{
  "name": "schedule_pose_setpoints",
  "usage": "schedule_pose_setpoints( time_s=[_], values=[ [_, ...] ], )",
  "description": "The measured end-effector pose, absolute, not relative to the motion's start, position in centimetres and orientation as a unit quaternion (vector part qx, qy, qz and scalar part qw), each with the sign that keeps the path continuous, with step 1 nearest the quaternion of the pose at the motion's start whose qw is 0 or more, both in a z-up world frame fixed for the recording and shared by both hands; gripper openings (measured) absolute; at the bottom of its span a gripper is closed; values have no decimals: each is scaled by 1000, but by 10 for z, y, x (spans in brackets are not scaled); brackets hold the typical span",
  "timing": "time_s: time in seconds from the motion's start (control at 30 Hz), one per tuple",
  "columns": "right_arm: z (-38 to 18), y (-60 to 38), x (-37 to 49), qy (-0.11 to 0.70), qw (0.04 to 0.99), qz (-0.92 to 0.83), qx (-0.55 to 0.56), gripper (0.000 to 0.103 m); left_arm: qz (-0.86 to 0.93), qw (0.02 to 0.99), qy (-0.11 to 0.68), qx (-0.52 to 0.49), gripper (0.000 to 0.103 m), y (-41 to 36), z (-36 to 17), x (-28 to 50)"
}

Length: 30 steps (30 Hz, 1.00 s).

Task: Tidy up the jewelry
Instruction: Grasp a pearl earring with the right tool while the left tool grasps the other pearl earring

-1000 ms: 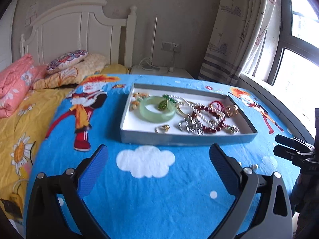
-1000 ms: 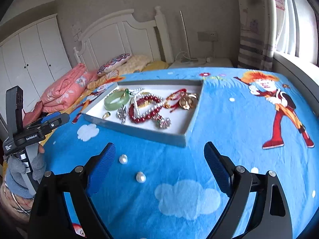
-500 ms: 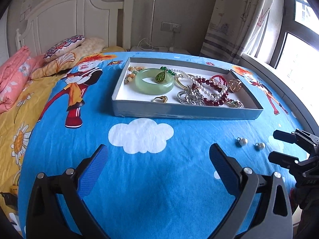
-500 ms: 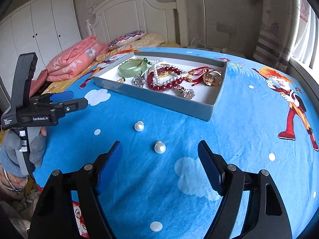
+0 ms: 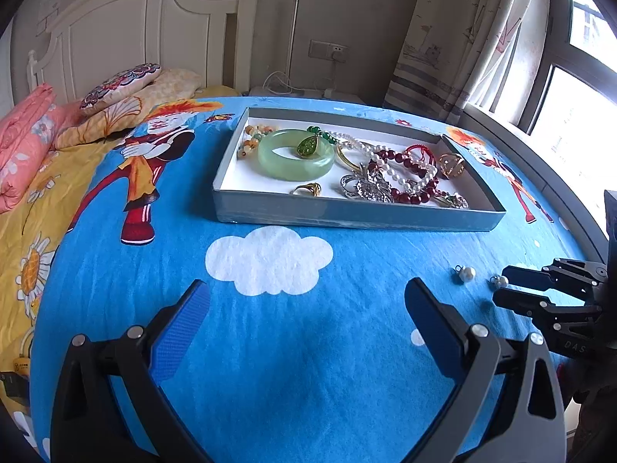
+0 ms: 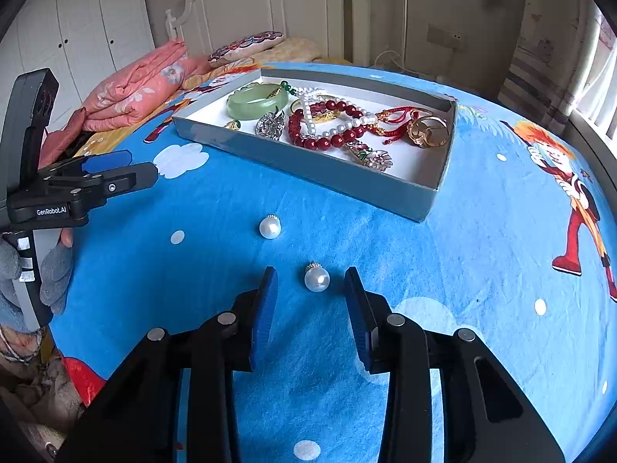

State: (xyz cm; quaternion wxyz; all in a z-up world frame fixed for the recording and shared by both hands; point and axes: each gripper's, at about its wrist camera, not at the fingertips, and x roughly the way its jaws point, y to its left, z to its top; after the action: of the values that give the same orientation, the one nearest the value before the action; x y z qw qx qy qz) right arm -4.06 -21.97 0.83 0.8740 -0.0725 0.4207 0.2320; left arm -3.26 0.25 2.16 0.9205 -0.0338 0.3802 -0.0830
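Two pearl earrings (image 6: 317,277) lie at twelve o'clock between the closing, not-yet-touching right gripper (image 6: 310,308), while only the left view shows the left gripper (image 5: 304,320) spread wide, empty.

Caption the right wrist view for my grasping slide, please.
Right gripper closing around a loose pearl earring on the blue bedspread, pads not yet touching; jewelry tray beyond.

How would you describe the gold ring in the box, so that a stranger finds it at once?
On the blue bedspread lies a shallow grey box of jewelry. Near its front wall, just in front of the big green bangle, lies the gold ring. It is small and lies alone, left of the tangled silver pieces.
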Motion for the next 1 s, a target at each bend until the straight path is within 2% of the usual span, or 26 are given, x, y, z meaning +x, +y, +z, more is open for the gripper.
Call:
schedule_pose_setpoints(
  time_s=[0.23,0.3,0.5,0.9,0.97,1.0],
  values=[
    [8,-218,-44,417,878,219,-86,21,-97,919,382,6,100,-15,23,-37],
    [8,-217,-45,416,878,218,-89,16,-108,916,385,29,100,-26,22,-41],
    [14,-231,-48,403,888,216,-54,16,-152,907,391,34,99,-56,21,-44],
    [21,-253,-51,379,903,203,6,16,-193,895,390,104,61,-129,16,-32],
    [20,-253,-51,379,903,202,7,16,-198,891,396,103,45,-133,14,-27],
    [20,-253,-51,379,903,203,8,16,-200,890,398,102,42,-133,13,-25]
  ],
)
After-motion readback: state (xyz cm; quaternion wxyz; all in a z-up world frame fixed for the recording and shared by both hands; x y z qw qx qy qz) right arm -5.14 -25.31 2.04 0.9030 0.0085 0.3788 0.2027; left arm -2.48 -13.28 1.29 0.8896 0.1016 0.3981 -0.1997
